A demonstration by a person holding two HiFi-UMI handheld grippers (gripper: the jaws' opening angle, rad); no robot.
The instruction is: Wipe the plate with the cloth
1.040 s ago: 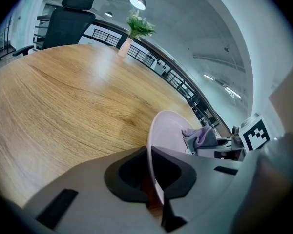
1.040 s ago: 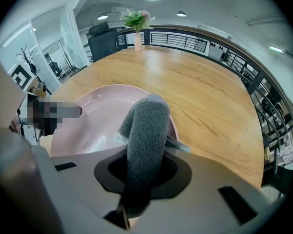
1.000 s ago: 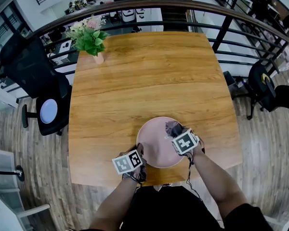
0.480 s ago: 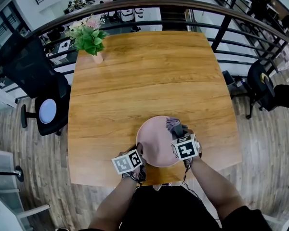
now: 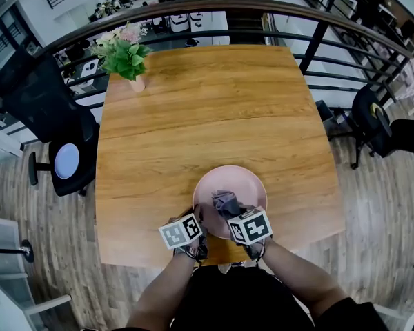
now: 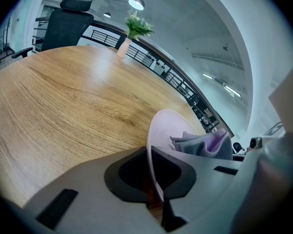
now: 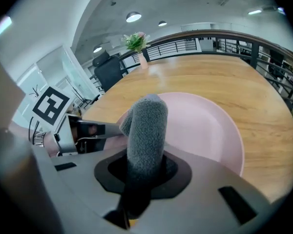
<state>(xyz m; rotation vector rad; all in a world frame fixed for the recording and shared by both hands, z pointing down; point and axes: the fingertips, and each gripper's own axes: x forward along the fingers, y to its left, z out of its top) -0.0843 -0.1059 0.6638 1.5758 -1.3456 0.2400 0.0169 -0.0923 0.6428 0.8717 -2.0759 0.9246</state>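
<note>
A pink plate (image 5: 247, 182) lies near the front edge of the wooden table (image 5: 200, 109). My left gripper (image 5: 199, 221) is shut on the plate's near-left rim; in the left gripper view the rim (image 6: 153, 145) stands edge-on between the jaws. My right gripper (image 5: 229, 212) is shut on a grey cloth (image 5: 224, 201) and holds it on the near part of the plate. In the right gripper view the cloth (image 7: 146, 128) rises as a folded wad from the jaws over the plate (image 7: 210, 130). The cloth (image 6: 202, 144) also shows in the left gripper view.
A potted plant (image 5: 126, 55) stands at the table's far left corner. A black office chair (image 5: 45, 109) is left of the table, and a dark railing (image 5: 262, 9) runs behind it. Another chair (image 5: 372, 126) stands on the right.
My right gripper has swept the cloth from the plate's right side across to its near-left part. The left gripper and the plate have stayed put.
</note>
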